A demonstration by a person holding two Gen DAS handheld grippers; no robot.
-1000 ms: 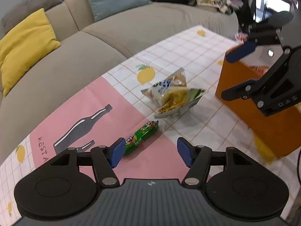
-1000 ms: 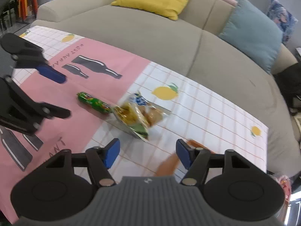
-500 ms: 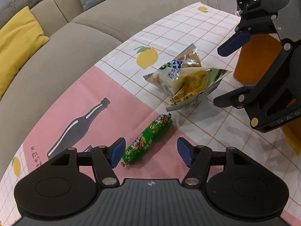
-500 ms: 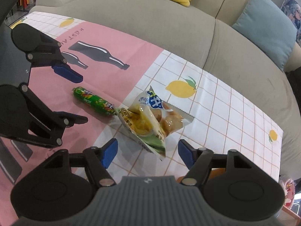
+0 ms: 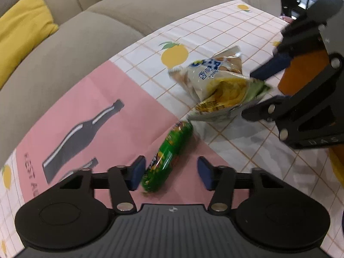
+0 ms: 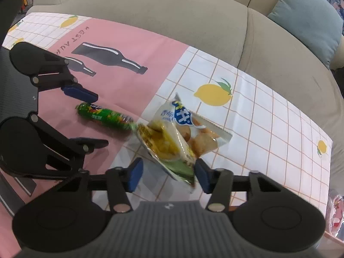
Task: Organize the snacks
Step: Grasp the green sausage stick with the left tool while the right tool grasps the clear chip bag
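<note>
Motion blur softens the green sausage-shaped snack (image 5: pixel 166 157); its label print cannot be read in either view. The orange box (image 5: pixel 301 75) is largely hidden behind the right gripper (image 5: pixel 255 94) and cut by the right picture edge. The lower chip bag (image 6: pixel 167 150) is partly covered by the upper one (image 6: pixel 189 126); its near corner is blurred. The tablecloth (image 6: pixel 268 129) lettering is cropped. Items at the lower right picture corner (image 6: pixel 336 215) are too cropped to identify.

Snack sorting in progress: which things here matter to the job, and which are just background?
Job: green snack stick, yellow chip bag, white-and-blue snack bag, orange box.
Background: yellow cushion, blue cushion, sofa, patterned tablecloth.
</note>
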